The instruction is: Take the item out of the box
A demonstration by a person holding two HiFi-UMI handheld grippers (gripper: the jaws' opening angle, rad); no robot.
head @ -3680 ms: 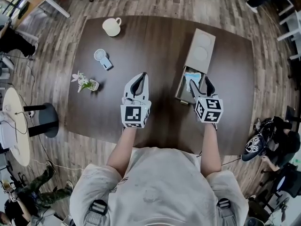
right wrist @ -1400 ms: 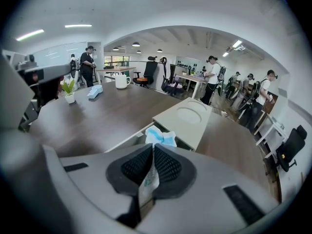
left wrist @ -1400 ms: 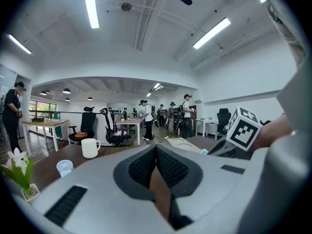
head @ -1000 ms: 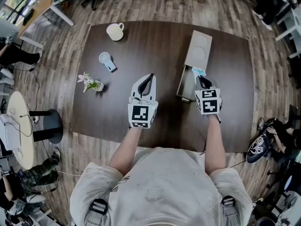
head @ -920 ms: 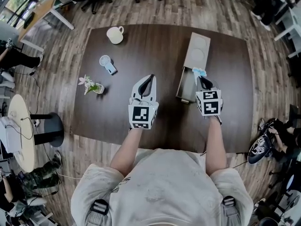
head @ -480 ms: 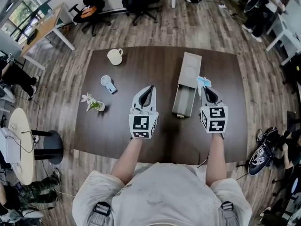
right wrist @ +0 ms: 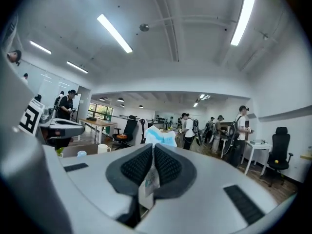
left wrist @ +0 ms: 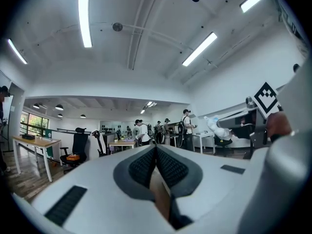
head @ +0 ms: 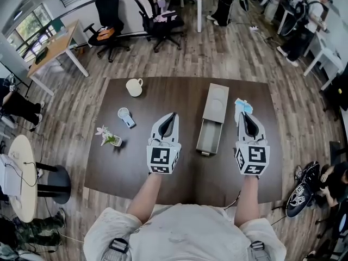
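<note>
Fingers [left wrist: 141, 167] of the left gripper [head: 173, 115] press together above the dark table [head: 117, 167], left of the open box [head: 216, 103]. The right gripper [head: 243, 115] clamps a white-and-blue packet [head: 243, 104] (outside the box), just beside its right edge.

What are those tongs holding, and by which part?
The right tongs pinch the white-and-blue packet by its near end; the left tongs hold nothing.
</note>
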